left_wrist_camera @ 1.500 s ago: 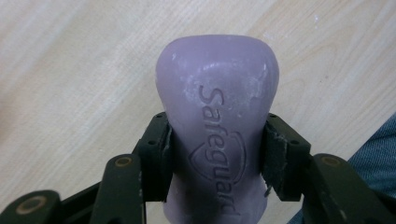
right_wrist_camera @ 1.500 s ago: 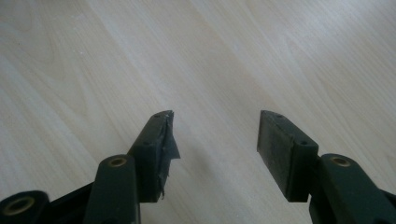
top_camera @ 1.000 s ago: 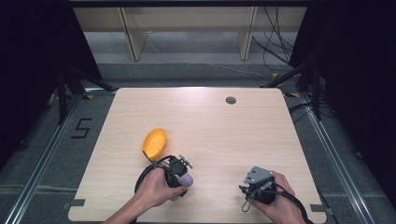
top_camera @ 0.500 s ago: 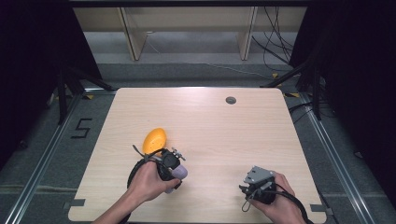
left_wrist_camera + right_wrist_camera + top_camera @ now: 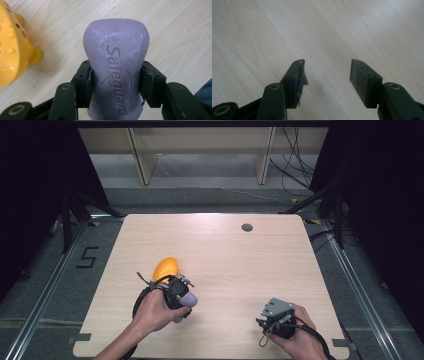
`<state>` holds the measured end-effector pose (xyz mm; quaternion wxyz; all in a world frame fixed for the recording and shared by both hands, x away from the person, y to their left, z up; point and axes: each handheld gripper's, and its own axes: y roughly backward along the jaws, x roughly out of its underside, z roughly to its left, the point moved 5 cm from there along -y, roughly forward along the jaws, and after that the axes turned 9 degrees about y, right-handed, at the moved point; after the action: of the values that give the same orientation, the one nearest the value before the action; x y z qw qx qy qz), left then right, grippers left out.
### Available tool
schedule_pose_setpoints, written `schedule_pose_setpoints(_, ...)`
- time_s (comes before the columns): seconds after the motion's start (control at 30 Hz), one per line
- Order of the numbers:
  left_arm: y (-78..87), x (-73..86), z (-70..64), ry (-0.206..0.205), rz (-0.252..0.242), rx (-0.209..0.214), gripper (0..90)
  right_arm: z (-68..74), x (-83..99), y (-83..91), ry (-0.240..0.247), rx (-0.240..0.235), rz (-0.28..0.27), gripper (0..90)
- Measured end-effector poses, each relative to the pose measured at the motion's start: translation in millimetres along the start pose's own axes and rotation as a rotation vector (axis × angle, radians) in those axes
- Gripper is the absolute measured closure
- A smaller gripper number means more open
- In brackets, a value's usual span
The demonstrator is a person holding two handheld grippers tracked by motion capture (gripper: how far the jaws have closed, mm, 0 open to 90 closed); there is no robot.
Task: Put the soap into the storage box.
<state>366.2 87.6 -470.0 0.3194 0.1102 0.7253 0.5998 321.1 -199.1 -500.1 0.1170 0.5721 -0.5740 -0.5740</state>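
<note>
Matt, chalky purple soap bar (image 5: 116,75); glossy yellow ceramic-looking figure (image 5: 10,47); smooth pale wood-grain table (image 5: 287,30).

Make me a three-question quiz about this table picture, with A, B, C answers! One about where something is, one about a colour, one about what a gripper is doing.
1. Where is the yellow toy?
A. just beyond the left gripper
B. beside the right gripper
C. at the table's far right corner

2. What colour is the soap bar?
A. green
B. purple
C. white

3. What is the right gripper doing?
A. squeezing the soap
B. holding the toy
C. open, holding nothing

Answers: 1 A, the high view shows the toy right past the left hand. 2 B, the left gripper view shows a purple bar between the jaws. 3 C, its jaws stand apart over bare table.
</note>
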Motion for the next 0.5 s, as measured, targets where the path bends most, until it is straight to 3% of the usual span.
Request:
schedule_pose_setpoints(0.07,0.8,-0.6,1.0,0.016,-0.004,0.006,49.0,0.7,0.1,0.2,-0.010,0.000,0.002,46.1)
schedule_pose_setpoints(0.23,4.6,-1.9,6.7,0.012,-0.009,-0.004,49.0,-2.4,-0.5,0.0,0.029,0.010,-0.008,46.1)
schedule_pose_setpoints(0.27,4.3,-2.0,6.0,0.033,-0.020,0.000,49.0,-2.4,-0.5,0.0,0.028,0.010,-0.009,46.1)
schedule_pose_setpoints(0.4,5.7,-3.2,9.7,0.023,-0.018,-0.002,49.0,-1.4,-0.5,0.2,0.009,0.005,-0.007,46.1)
schedule_pose_setpoints(0.43,5.5,-4.1,9.4,0.051,-0.038,0.000,49.0,-2.1,-0.6,0.1,0.017,0.008,-0.008,46.1)
schedule_pose_setpoints(0.5,7.1,-4.0,10.9,0.050,-0.029,-0.001,49.0,-1.5,-0.6,0.2,0.008,0.006,-0.008,46.1)
